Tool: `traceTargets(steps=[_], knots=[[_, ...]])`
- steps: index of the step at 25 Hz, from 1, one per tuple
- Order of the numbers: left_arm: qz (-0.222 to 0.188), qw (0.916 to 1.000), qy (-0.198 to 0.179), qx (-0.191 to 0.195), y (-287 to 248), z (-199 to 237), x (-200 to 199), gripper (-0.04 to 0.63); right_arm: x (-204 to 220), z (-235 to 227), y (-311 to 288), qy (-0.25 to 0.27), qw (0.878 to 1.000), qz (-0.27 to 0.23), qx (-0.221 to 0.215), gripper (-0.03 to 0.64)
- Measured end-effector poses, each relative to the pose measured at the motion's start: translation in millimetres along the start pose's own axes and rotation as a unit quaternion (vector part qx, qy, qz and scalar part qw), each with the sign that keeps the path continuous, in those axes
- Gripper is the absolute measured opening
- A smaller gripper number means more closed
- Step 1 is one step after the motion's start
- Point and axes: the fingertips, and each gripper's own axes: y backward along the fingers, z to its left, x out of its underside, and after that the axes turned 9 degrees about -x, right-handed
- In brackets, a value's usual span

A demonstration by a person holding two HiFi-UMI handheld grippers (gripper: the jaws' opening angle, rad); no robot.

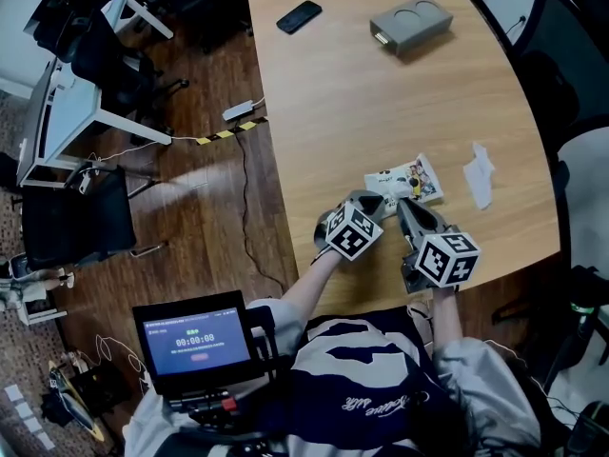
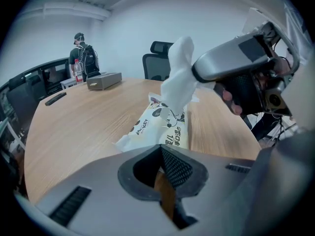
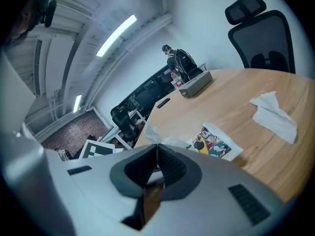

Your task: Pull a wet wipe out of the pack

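Note:
The wet wipe pack [image 1: 415, 181] lies flat on the wooden table [image 1: 381, 103] near its front edge. It is white with cartoon print [image 3: 215, 144]. My left gripper [image 1: 373, 201] is shut on the near end of the pack [image 2: 158, 126], its jaws [image 2: 160, 149] closed together on the wrapper's edge. My right gripper [image 1: 405, 208] is shut on a white wipe [image 2: 179, 72] that stands up out of the pack's top. In the right gripper view the wipe [image 3: 151, 133] pokes out just past the closed tips [image 3: 157, 145]. The right gripper [image 2: 231, 62] hangs above the pack.
A loose crumpled wipe [image 1: 480, 174] lies to the right of the pack. A grey box [image 1: 411, 23] and a black phone [image 1: 299, 15] sit at the table's far end. Office chairs [image 1: 561, 36] stand along the right side. A person [image 2: 84, 58] stands far off.

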Motion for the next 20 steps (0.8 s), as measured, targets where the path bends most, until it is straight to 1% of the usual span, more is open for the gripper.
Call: traceTargets(steps=[3, 5, 6, 8, 10, 12, 16, 20], knots=[[-0.005, 1.0000, 0.001, 0.004, 18, -3, -4, 0.003, -1, 20, 16, 0.023, 1.000, 0.006, 0.018, 0.008], [-0.011, 0.9998, 0.010, 0.010, 24, -3, -7, 0.003, -1, 29, 24, 0.031, 0.999, 0.008, 0.023, 0.009], [-0.015, 0.9996, 0.020, 0.011, 21, -1, -7, 0.003, 0, 27, 25, 0.032, 0.999, 0.008, 0.022, 0.008], [-0.029, 0.9982, 0.052, 0.011, 15, 5, -7, 0.003, 3, 21, 26, 0.033, 0.999, 0.002, 0.021, 0.009], [-0.053, 0.9948, 0.087, 0.012, 23, 10, -12, 0.003, 5, 25, 31, 0.032, 0.999, -0.006, 0.021, 0.009], [-0.070, 0.9922, 0.102, 0.016, 39, 10, -16, 0.003, 6, 32, 36, 0.029, 0.999, -0.013, 0.022, 0.009], [-0.098, 0.9907, 0.087, 0.038, 70, -1, -22, 0.003, 14, 42, 41, 0.027, 0.999, -0.025, 0.030, 0.009], [-0.128, 0.9862, 0.082, 0.065, 101, -16, -18, 0.003, 27, 48, 41, 0.029, 0.998, -0.038, 0.037, 0.009]])
